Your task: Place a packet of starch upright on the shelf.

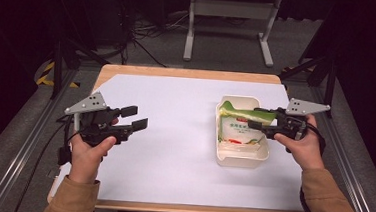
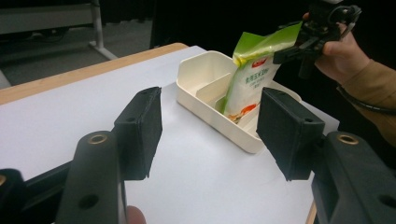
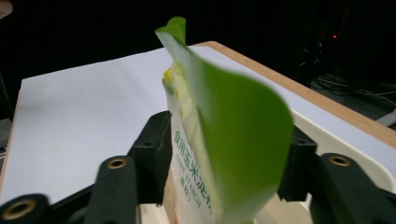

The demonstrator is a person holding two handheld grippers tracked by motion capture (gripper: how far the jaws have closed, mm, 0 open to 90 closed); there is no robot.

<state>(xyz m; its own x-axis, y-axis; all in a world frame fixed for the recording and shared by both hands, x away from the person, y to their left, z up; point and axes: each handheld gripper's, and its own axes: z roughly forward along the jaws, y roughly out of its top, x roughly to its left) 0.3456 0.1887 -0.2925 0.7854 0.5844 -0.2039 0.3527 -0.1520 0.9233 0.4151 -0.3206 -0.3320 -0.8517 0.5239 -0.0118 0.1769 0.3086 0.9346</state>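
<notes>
While the left hand [image 1: 86, 151] sits low on the near left side of the white paper-covered table [image 1: 173, 150], its sleeve coming in from the near edge, it holds the left gripper [image 1: 136, 119] roughly level, pointing right across the sheet; the jaws stand well apart with nothing between them, and in the left gripper view the black foam pads [image 2: 140, 130] just frame bare tabletop; not touching anything.

Over on the right, the right hand [image 1: 304, 144] reaches in from the right edge, wrist bent a bit inward, with the right gripper [image 1: 260, 125] pointing left over the cream plastic divided tray [image 1: 240, 160]; that tray sits on the right half of the table, well apart from the left gripper.

Standing in the tray is the green-topped white snack pouch with green lettering [image 2: 252, 79]; its bottom is down in one compartment and its green top leans toward the right gripper; the right gripper's jaws sit either side of that top edge [image 3: 233, 154], parted with the pouch between them; can't honestly tell whether the pads touch the film, since the pouch covers them.
</notes>
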